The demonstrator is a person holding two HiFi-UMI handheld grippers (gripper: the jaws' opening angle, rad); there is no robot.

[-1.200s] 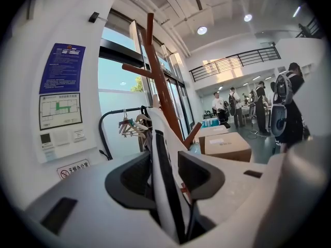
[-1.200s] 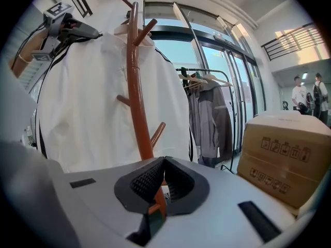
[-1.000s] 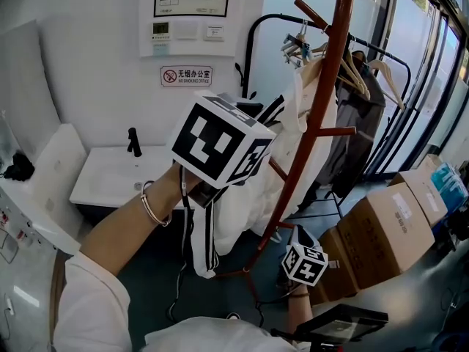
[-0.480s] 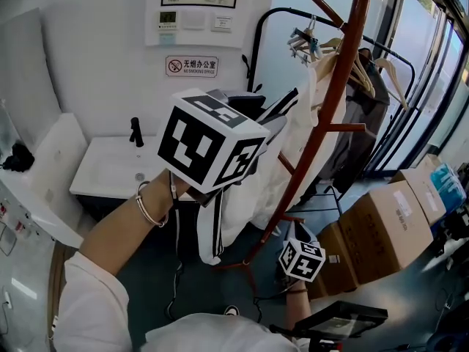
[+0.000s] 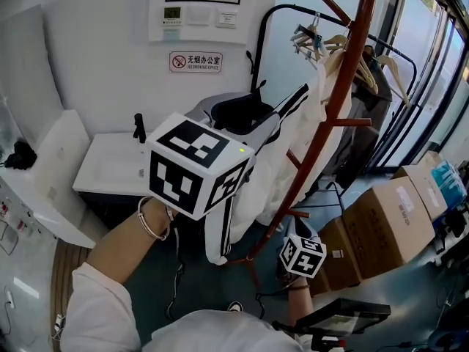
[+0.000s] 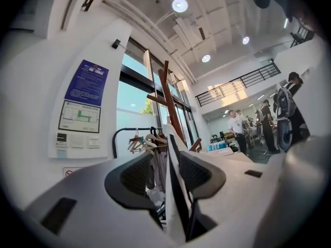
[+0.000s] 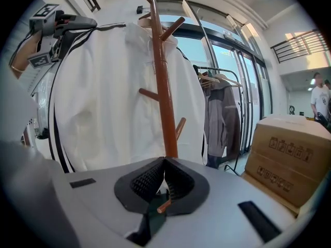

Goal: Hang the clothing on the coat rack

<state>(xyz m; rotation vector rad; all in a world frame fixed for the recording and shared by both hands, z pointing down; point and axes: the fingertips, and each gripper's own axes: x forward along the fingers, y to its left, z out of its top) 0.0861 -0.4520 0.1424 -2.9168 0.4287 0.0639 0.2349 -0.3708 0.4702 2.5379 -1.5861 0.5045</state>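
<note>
The dark floor carries the reddish-brown coat rack, which stands near the middle, and several cardboard boxes that stand just beside it on the right. A black cable lies loose on the floor to the left of the rack's foot. By the wall, a white counter bears a black tap.

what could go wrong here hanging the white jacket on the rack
1. The left gripper pinches only a thin fold of the white jacket. Most of it hangs below, so it may slip out.
2. The fabric hangs right by the coat rack, so it could snag on a lower peg instead of a top one.
3. The right gripper is shut, empty and low, giving no support.
</note>
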